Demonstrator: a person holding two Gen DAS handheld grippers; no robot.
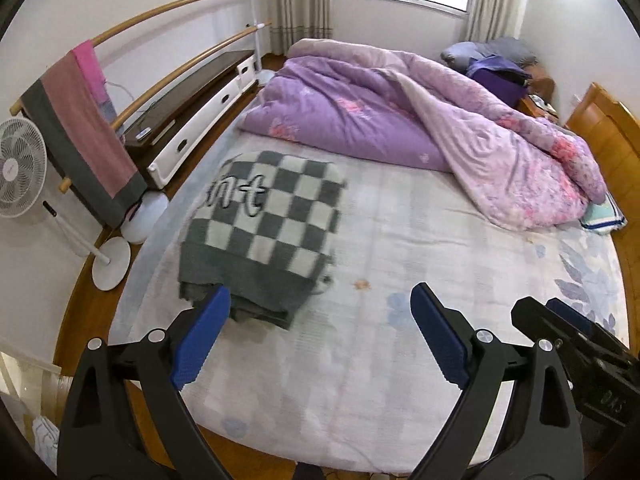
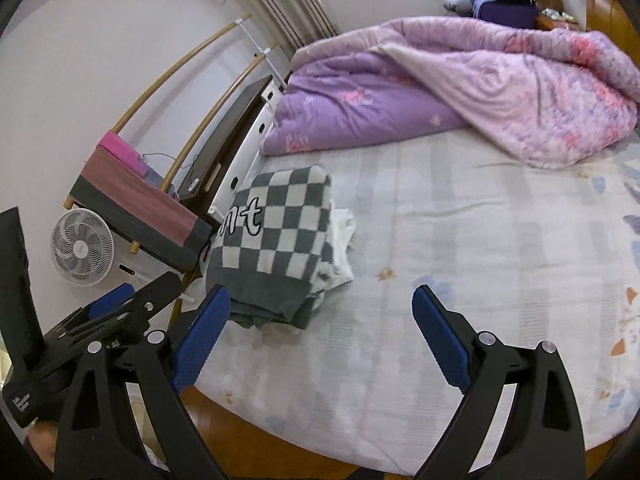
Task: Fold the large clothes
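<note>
A grey-and-white checkered garment (image 1: 264, 224) (image 2: 276, 240) lies folded into a thick rectangle at the left side of the bed, with black script lettering on top. White cloth (image 2: 344, 240) shows under its right edge. My left gripper (image 1: 320, 300) hangs open above the bed's near edge, just right of the garment's front corner, nothing between its blue pads. My right gripper (image 2: 320, 300) is likewise open and empty, raised over the sheet to the right of the garment. Each gripper shows in the other's view, at the frame edge.
A crumpled purple and pink quilt (image 1: 420, 120) fills the far half of the bed (image 1: 420, 280). Beside the bed on the left stand a white fan (image 1: 20, 168), a wooden rail with a pink and grey towel (image 1: 84, 128) and a low cabinet (image 1: 200, 96). Wooden headboard (image 1: 604, 128) at right.
</note>
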